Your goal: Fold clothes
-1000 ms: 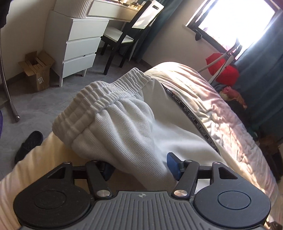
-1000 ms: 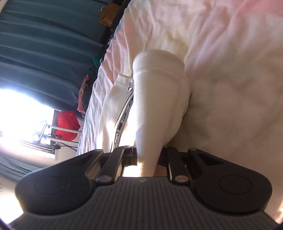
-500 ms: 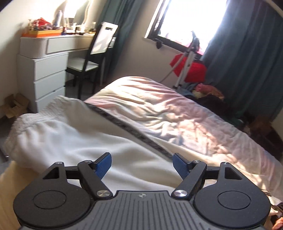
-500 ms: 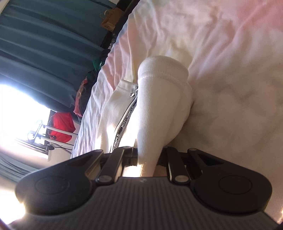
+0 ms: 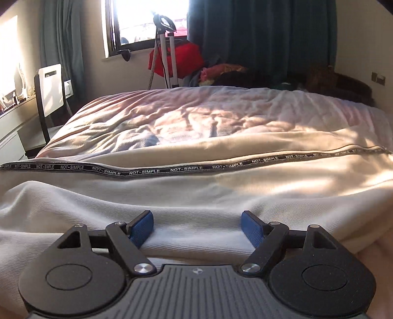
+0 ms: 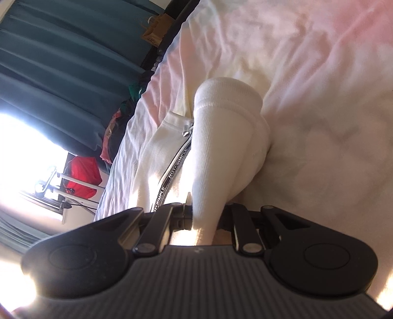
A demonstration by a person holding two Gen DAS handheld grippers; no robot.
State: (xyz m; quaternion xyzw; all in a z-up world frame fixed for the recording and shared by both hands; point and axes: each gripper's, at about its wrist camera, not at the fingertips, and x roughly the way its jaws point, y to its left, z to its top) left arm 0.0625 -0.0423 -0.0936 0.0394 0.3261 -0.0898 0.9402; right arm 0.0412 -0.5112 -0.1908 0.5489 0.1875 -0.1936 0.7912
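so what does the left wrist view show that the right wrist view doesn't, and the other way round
Only the left wrist view shows the left hand-held gripper, open over the white jacket, with nothing between its blue pads, plus the chair and window.

Only the right wrist view shows the right hand-held gripper shut on the jacket's ribbed cuff end, the sleeve lifted off the bed, and the zip pull.

Both show the jacket, its black lettered tape, the pink bedcover, the dark curtains and the red bag.
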